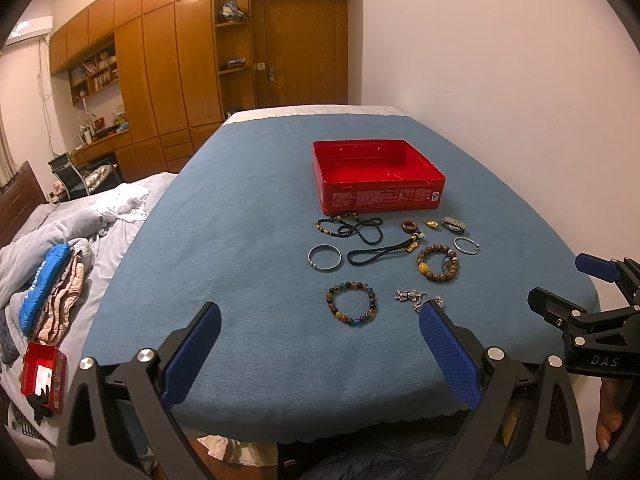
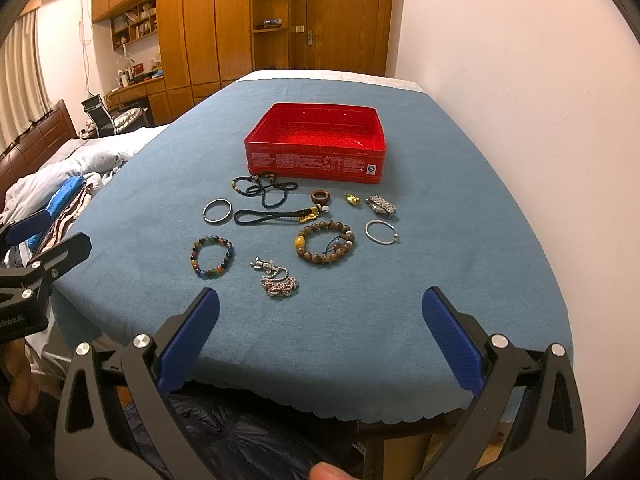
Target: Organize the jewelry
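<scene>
An open, empty red tin box [image 1: 380,196] [image 2: 316,162] sits on the blue tablecloth [image 1: 248,240] [image 2: 360,300]. In front of it lie loose pieces: a multicoloured bead bracelet [image 1: 352,304] [image 2: 212,258], a brown wooden bead bracelet [image 1: 438,263] [image 2: 325,242], a silver chain [image 1: 416,298] [image 2: 276,278], two silver bangles [image 1: 325,258] [image 2: 381,232], black cords [image 1: 360,232] [image 2: 264,190], a wooden ring [image 2: 321,197]. My left gripper [image 1: 320,320] is open and empty above the near edge. My right gripper [image 2: 320,304] is open and empty, also at the near edge.
A white wall [image 2: 500,80] runs along the table's right side. A bed with piled clothes [image 1: 60,280] and a small red box [image 1: 42,376] lies to the left. Wooden wardrobes [image 1: 168,72] and a door stand behind.
</scene>
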### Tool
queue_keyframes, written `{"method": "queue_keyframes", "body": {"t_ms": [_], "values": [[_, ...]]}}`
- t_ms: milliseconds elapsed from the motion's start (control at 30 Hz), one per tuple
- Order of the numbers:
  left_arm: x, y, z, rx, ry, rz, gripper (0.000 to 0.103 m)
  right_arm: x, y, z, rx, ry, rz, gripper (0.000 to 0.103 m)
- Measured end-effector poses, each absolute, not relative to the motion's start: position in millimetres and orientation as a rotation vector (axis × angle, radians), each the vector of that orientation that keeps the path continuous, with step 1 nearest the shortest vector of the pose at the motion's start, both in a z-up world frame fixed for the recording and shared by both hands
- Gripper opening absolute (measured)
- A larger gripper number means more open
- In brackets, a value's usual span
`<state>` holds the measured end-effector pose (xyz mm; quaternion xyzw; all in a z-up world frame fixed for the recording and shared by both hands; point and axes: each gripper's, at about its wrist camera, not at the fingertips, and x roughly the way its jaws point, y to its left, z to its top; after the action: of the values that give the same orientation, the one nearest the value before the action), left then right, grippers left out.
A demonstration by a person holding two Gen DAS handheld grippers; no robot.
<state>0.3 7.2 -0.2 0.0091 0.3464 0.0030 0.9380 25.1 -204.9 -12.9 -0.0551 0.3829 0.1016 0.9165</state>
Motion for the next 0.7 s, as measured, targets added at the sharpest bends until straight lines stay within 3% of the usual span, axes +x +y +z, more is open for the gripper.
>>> {"method": "queue_keyframes", "body": {"t_ms": [700], "values": [[0.2, 7.0, -0.7, 0.023, 0.706, 0.009, 0.099, 26.4, -202.8, -16.2, -0.115, 0.79, 0.209, 0.1]]}}
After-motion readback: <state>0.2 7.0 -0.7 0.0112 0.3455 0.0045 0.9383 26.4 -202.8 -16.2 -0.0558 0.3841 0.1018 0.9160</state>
